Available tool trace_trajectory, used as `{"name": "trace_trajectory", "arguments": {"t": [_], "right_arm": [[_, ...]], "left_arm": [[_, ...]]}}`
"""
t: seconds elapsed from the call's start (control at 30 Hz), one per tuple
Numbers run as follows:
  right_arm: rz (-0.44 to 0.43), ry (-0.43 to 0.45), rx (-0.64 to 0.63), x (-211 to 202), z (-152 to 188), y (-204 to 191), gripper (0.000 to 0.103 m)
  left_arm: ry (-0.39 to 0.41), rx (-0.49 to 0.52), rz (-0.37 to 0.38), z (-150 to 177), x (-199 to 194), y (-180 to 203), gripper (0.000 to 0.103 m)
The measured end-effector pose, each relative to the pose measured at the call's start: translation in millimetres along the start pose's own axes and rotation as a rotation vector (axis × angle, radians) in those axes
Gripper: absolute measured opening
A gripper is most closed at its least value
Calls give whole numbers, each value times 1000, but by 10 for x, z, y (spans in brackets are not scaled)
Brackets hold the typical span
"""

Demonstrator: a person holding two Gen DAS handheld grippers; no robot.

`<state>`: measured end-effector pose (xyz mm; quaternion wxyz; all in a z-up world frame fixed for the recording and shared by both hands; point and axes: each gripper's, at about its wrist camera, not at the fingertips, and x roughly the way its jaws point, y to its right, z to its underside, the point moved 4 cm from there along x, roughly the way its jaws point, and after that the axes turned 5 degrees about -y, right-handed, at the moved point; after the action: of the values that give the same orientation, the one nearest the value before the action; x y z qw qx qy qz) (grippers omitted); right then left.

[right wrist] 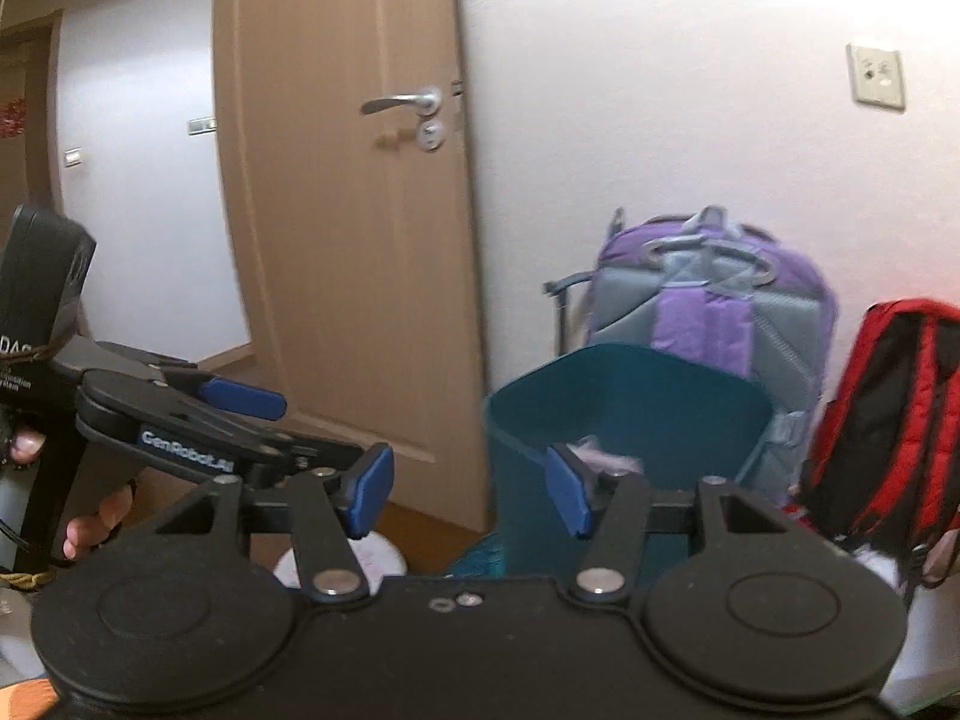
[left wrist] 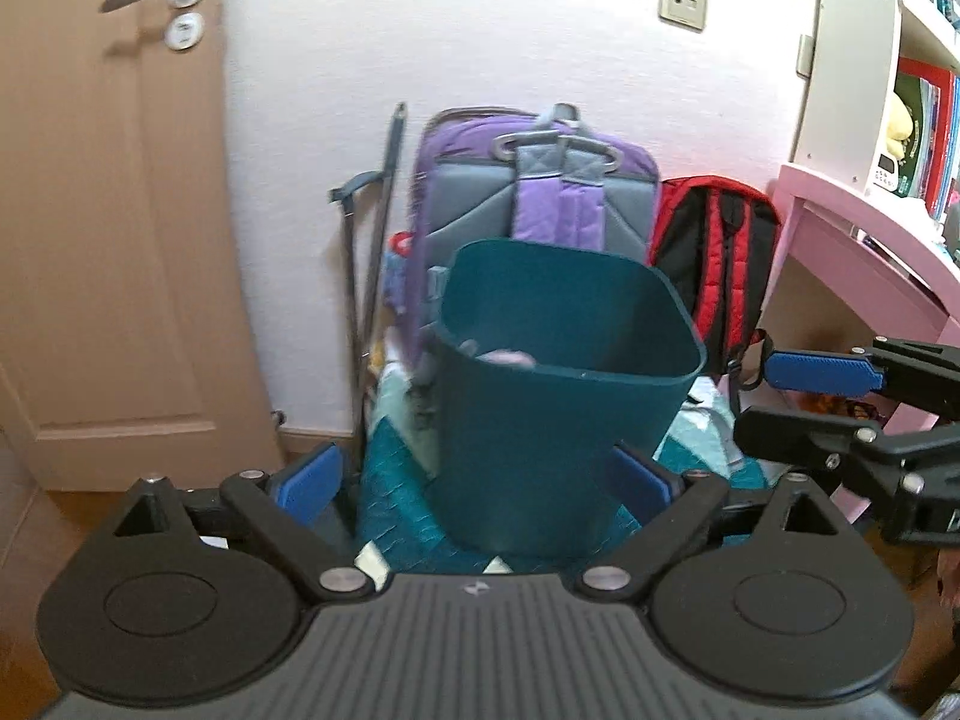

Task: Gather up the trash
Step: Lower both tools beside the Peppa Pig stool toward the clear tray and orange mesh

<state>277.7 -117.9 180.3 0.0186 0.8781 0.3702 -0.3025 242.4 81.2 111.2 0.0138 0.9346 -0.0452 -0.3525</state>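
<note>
A dark teal trash bin stands on a teal patterned mat, with pale pink trash inside it. My left gripper is open, its blue pads on either side of the bin's lower wall, holding nothing. My right gripper is open and empty, just left of the bin, where the pale trash also shows. The right gripper shows at the right edge of the left wrist view, and the left gripper at the left of the right wrist view.
A purple and grey backpack and a red and black backpack lean on the white wall behind the bin. A brown door is at the left. A pink desk with shelves is at the right. A white round thing lies on the floor.
</note>
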Motion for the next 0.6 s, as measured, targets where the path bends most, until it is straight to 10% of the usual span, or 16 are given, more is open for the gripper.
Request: {"name": "trace_trajectory", "arguments": {"t": [0.6], "right_arm": [[-246,-411,-81,1736,957,-1069,59]], "left_arm": [[-46,-175,-147,1576,606,-1646,103]]}}
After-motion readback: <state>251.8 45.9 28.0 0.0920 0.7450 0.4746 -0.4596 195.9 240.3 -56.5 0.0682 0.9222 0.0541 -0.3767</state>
